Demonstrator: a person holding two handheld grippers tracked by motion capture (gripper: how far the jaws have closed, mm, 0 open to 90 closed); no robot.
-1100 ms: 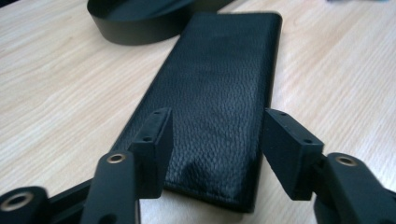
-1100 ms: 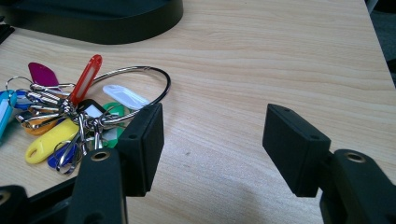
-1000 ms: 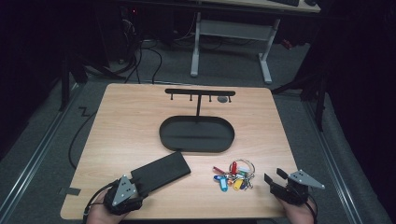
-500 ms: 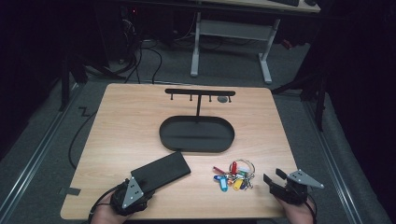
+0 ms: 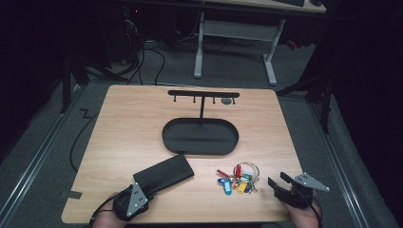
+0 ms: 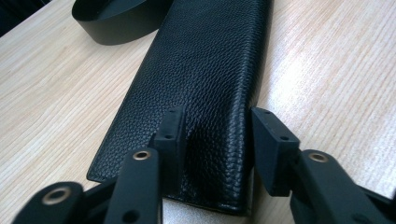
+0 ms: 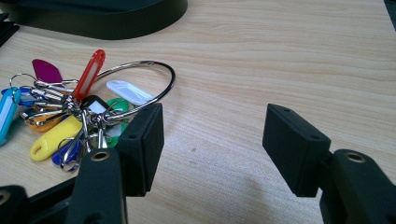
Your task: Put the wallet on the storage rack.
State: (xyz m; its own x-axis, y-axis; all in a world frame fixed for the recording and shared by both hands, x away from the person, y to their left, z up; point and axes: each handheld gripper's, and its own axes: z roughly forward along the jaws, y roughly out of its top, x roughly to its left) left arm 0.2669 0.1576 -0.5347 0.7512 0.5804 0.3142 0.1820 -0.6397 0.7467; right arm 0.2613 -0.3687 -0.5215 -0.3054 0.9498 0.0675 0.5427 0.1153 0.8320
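Left gripper [image 5: 142,194] at near end of black leather wallet [image 5: 164,175], jaws just been closing, one on top of the leather, the other beside its right edge; not yet pinching, gap visible at that edge. Wallet's long axis running straight ahead from gripper toward black oval tray [image 5: 200,137]. Key bunch [image 5: 237,178] on tabletop [image 5: 133,123] ahead-left of right gripper [image 5: 278,183], jaws apart, nothing between. Left hand nearer the wallet, right nearer the keys.
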